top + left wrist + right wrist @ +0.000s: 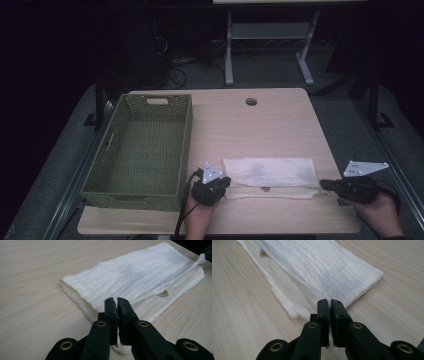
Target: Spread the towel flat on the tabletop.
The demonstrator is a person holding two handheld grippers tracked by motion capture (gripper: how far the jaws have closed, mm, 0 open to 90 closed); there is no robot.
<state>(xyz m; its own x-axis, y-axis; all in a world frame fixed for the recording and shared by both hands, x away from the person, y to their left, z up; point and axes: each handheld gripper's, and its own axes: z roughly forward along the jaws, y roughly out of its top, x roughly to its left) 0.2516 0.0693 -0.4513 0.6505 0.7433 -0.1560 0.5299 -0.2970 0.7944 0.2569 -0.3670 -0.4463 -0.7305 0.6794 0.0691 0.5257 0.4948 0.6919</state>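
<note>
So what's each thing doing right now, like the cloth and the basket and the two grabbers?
Cloth: folded into a long strip, lying flat on the table.
Basket: upright, nothing inside.
Left gripper: jaws shut, at the cloth's end; whether cloth is pinched can't be told.
Right gripper: jaws shut, at the cloth's other end; same doubt.

- One white folded cloth [270, 172], at six o'clock on the table.
- One green woven basket [142, 150], at nine o'clock.
- One wooden table [260, 120].
- Two handheld grippers: left gripper [226, 184], right gripper [324, 185].
</note>
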